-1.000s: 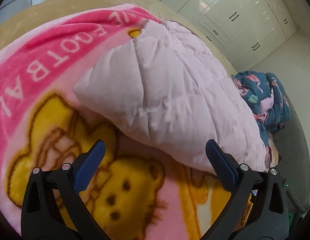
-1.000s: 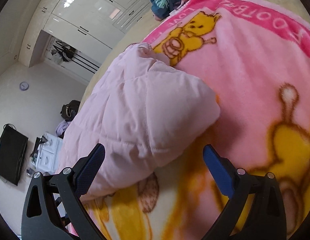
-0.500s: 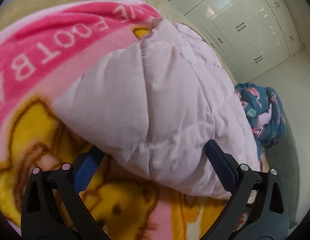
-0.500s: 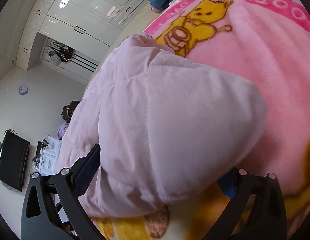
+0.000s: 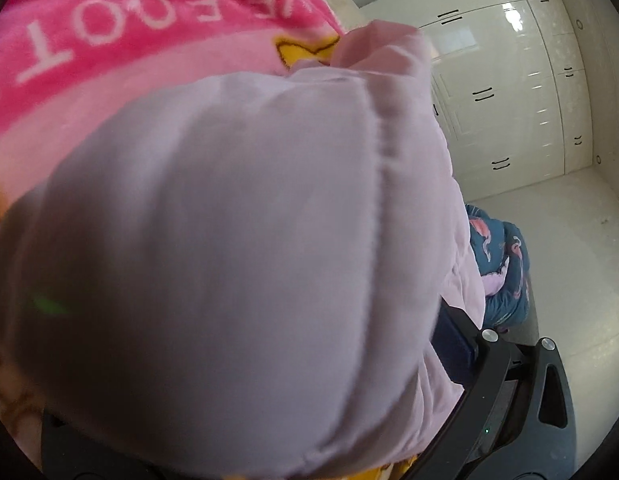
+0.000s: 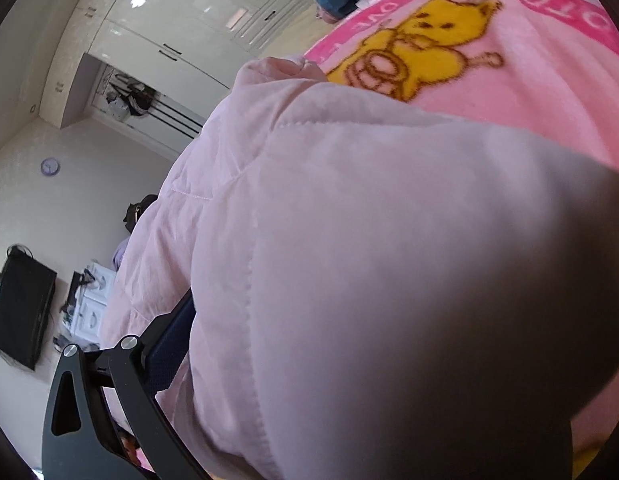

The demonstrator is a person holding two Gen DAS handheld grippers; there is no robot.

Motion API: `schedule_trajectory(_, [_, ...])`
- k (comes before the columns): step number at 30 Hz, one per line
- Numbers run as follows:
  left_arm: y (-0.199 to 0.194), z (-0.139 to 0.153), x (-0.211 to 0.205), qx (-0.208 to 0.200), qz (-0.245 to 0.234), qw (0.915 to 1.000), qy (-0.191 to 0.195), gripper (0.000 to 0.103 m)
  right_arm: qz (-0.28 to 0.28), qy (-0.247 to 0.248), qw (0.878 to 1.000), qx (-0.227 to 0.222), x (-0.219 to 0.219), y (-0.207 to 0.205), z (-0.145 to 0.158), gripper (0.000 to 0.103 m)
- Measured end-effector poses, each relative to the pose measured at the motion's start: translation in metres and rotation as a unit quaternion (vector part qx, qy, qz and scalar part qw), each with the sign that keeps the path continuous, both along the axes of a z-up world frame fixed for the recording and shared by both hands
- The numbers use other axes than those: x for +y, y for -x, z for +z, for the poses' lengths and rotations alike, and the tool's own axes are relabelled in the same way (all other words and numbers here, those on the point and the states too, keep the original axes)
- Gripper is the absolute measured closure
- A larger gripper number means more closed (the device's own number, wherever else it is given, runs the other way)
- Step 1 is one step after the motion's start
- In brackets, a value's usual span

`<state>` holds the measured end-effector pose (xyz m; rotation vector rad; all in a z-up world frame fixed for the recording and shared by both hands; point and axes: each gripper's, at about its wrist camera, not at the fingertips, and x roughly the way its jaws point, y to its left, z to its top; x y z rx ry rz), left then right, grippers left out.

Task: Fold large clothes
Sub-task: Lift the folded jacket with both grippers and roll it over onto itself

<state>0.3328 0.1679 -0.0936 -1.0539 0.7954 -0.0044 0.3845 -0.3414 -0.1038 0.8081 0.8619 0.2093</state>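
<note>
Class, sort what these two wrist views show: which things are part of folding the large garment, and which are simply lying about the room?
Part of the job:
pale pink quilted garment
left gripper, pushed into it
right gripper, pushed into it

Lying about:
pink bear blanket underneath
blue patterned bundle
white wardrobes
black television
wall clock

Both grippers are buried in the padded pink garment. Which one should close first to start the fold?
Neither clearly. The left gripper and right gripper each straddle an end of the pink garment, one finger showing, so closing both together looks best.
</note>
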Motion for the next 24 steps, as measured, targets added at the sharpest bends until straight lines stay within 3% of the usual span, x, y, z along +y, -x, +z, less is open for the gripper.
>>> schedule_trajectory(3, [0.001, 0.005, -0.004, 0.001, 0.003, 0.9998, -0.02, 0.011, 0.005, 0.007, 1.0, -0.007, 0.002, 0.0, 0.002, 0.006])
schedule_trajectory(6, [0.004, 0.016, -0.013, -0.005, 0.0, 0.9985, -0.054, 0.028, 0.017, 0.024, 0.999, -0.018, 0.005, 0.002, 0.01, 0.022])
schedule_trajectory(11, [0.009, 0.041, -0.025, -0.014, -0.022, 0.9938, -0.108, 0.054, 0.053, 0.078, 0.994, -0.055, 0.018, 0.006, 0.039, 0.055])
schedule_trajectory(13, [0.009, 0.052, -0.025, -0.018, -0.03, 0.991, -0.129, 0.064, 0.064, 0.102, 0.991, -0.066, 0.025, 0.01, 0.05, 0.06])
schedule_trajectory(16, [0.016, 0.065, -0.031, -0.026, -0.04, 0.9862, -0.159, 0.069, 0.077, 0.133, 0.984, -0.093, 0.034, 0.019, 0.069, 0.064])
schedule_trajectory(24, [0.049, 0.099, -0.038, -0.063, -0.066, 0.9697, -0.227, 0.072, 0.12, 0.227, 0.95, -0.179, 0.063, 0.071, 0.121, 0.068])
